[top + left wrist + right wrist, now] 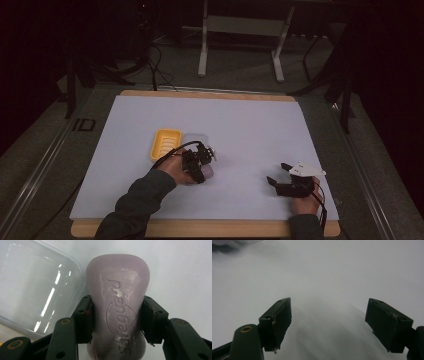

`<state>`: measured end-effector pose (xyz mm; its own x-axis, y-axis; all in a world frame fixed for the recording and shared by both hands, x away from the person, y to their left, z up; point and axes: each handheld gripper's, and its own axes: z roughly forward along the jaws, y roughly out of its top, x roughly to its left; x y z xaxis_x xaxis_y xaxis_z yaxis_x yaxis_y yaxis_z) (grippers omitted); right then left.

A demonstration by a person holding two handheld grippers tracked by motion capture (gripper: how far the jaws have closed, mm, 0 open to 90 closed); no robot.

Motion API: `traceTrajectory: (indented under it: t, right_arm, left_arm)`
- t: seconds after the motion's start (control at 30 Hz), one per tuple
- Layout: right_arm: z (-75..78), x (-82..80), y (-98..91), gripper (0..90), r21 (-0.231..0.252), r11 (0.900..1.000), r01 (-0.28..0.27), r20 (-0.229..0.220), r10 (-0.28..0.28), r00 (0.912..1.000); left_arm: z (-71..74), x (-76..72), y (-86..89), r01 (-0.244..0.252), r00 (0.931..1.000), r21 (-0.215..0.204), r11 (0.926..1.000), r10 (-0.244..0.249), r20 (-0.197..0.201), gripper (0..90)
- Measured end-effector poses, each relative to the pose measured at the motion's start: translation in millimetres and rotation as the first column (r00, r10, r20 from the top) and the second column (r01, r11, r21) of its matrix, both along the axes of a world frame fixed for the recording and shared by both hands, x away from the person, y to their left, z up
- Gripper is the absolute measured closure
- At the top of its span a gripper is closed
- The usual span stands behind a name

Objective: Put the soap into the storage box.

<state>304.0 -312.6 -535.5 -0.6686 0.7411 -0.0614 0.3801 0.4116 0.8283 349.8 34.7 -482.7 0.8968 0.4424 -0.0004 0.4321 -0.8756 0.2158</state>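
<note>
A: Biggest thing first?
B: White sheet (pixel 250 125) over the wooden table (pixel 210 229), fills the middle of the high view.

A: Next down?
B: Clear plastic lid (pixel 32 287), upper left of the left gripper view, lying flat on the sheet. In the high view it's faint, just right of the yellow soap tray (pixel 165 144), which sits left of centre.

A: Left gripper?
B: Left gripper (pixel 117 320) is clamped on the lilac soap bar (pixel 117 305). Both pads press the bar's long sides at its narrow waist. Embossed lettering faces the camera. Jaws only part closed, because the bar fills the gap.

A: Where's the bar in frame?
B: High view: centre, slightly low, under the left gripper (pixel 201 165), just right of the tray and below the lid. Left gripper view: dead centre, its left edge just beside the lid's rim; contact I can't tell.

A: Right gripper?
B: Right gripper (pixel 278 172) at lower right of the high view, resting over bare sheet, well apart from the soap. Right gripper view shows its jaws spread wide, nothing between them.
</note>
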Motion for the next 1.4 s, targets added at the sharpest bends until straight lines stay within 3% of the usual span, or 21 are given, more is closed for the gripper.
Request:
traceTrajectory:
  t: [1.0, 1.4]
  right_arm:
    - [0.1, 0.0, -0.4, 20.8, 0.001, 1.0, 0.0, 0.003, 0.0, 1.0]
    - [0.1, -0.1, -0.3, 20.8, 0.0, 1.0, 0.0, 0.002, 0.0, 1.0]
  left_arm:
    - [31.4, 9.0, 12.8, -0.01, 0.9992, -0.006, 0.9999, 0.011, 0.039, 49.9]
    - [43.2, 16.8, 21.8, -0.029, 0.9978, -0.033, 0.999, 0.031, 0.059, 50.0]
